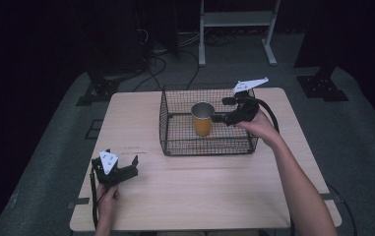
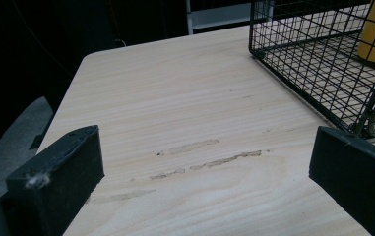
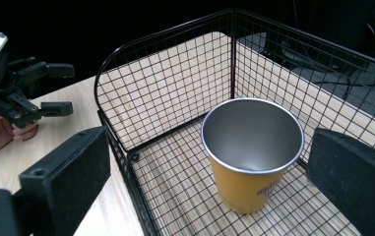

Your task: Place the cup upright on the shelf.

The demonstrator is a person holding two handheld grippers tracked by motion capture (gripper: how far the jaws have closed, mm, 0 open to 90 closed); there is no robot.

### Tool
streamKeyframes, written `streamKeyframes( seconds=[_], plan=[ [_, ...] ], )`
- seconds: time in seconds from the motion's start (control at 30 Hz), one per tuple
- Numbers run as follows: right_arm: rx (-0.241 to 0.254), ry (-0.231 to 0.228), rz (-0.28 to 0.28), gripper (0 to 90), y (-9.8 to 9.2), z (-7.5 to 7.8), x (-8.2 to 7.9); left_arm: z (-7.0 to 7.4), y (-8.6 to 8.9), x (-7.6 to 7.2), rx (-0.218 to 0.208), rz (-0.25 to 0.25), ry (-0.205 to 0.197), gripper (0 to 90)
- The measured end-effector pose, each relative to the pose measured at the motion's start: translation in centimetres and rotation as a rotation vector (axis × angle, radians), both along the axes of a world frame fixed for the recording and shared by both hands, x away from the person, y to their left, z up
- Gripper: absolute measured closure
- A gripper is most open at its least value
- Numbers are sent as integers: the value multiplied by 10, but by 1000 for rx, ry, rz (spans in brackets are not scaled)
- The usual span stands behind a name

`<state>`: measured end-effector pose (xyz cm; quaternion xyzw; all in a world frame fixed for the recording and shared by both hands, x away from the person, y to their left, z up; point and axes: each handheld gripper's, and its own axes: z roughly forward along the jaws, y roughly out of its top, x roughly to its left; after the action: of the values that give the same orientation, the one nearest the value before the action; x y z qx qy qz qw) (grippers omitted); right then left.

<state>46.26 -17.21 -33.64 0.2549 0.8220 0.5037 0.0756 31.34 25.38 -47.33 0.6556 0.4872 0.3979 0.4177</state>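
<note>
Cup [image 3: 252,152] upright inside wire basket [image 3: 175,88], its steel interior plain from right gripper [image 3: 209,172] view; both grippers agape, empty.

Both forearms are bare, with no sleeve in sight. Each hand carries a black two-jaw gripper: the left gripper [image 1: 126,168] and the right gripper [image 1: 224,109] both have blocky, matte jaws, a pale three-cornered plate studded with what look like small dark screws, and a black cable trailing behind.
</note>
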Motion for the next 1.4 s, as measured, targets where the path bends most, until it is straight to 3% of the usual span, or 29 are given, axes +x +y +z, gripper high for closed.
streamKeyframes(
  seconds=[0.33,0.83,1.4],
  plan=[
    [21,8,11,52,-12,2,-14,0,0,0,1,0,0,0],
    [1,25,23,52,-23,-7,-29,0,0,0,1,0,-1,0],
    [0,2,38,52,-35,-11,-53,0,-1,0,4,0,0,0]
  ],
)
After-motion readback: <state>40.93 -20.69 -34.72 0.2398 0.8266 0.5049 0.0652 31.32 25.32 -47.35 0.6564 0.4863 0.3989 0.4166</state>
